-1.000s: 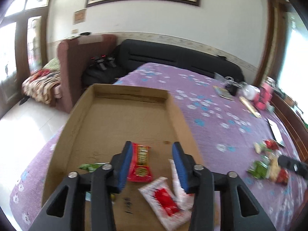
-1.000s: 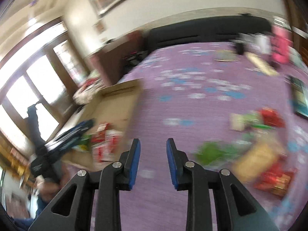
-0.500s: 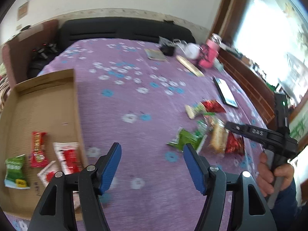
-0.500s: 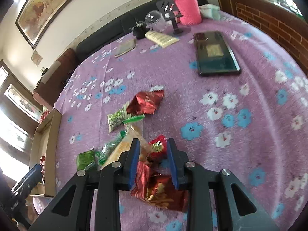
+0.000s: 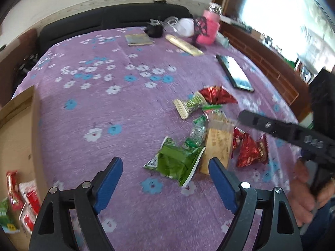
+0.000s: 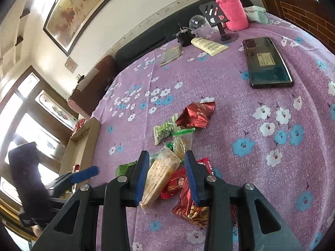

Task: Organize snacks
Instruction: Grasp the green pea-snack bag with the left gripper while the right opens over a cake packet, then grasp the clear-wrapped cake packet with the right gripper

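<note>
left claw (image 5: 165,172): jaws opening, wide apart, nothing between the pads; green packet (image 5: 178,161) lies on the cloth just ahead of the gap.
right claw (image 6: 166,172): jaws part open with a narrow gap, widening slightly; pale cracker packet (image 6: 161,174) shows in the gap; cannot tell if the pads touch it.
snack pile: loose on the purple flowered counter (image 6: 261,146); red foil packet (image 6: 196,114) at the far end, green-white packet (image 6: 164,130) beside it, more red packets (image 6: 188,205) partly under the right claw.
cardboard box (image 5: 18,138): at the left edge of the left wrist view, cut off by the frame; red and white packets (image 5: 25,198) inside near the bottom corner, one green one clipped at the edge.
hidden/unclear: the lower pile is covered by the right claw's fingers; packet print is unreadable; left view is motion-blurred on the right side; a hand (image 5: 303,190) on the right claw's handle is half out of frame.
far clutter: phone (image 6: 267,61) lying flat, pink bottle (image 6: 230,10), cream tube (image 6: 209,45), small booklet (image 6: 170,55), all well apart from the pile.
open room: bare cloth between the box and the pile; bare cloth to the right of the pile, up to the phone.
edges: counter's right edge runs close to the brick-pattern wall (image 6: 303,14); dark sofa back (image 5: 108,18) behind the far edge.
</note>
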Action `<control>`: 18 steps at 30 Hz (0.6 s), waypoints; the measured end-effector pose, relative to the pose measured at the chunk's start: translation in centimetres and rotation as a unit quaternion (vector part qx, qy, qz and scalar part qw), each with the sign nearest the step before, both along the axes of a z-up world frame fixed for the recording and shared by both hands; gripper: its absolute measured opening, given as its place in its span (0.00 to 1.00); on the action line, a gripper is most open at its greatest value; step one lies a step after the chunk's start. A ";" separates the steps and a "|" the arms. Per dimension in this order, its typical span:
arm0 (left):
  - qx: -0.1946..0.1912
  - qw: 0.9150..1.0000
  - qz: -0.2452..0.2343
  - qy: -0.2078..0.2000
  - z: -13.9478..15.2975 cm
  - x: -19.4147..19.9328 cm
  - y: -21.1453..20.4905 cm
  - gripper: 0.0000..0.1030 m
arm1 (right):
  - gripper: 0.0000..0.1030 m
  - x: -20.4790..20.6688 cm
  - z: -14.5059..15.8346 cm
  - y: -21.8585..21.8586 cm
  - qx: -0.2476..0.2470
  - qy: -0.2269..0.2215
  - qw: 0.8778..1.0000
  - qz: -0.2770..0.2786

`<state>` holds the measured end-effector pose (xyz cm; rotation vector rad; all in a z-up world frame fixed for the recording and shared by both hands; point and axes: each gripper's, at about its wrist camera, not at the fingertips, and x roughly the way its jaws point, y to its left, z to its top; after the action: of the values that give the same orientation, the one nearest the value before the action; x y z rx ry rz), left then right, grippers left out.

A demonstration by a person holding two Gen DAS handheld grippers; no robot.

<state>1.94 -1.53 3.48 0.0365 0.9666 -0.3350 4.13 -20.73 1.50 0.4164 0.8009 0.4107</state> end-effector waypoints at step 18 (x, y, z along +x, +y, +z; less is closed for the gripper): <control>0.008 0.998 0.054 -0.035 -1.6 1.6 2.1 0.39 | 0.37 -0.4 0.1 1.4 -0.029 -0.010 0.999 0.027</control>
<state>3.49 0.54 1.91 0.0092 0.8984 -0.2246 3.72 -19.29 1.59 0.3371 0.8047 0.4409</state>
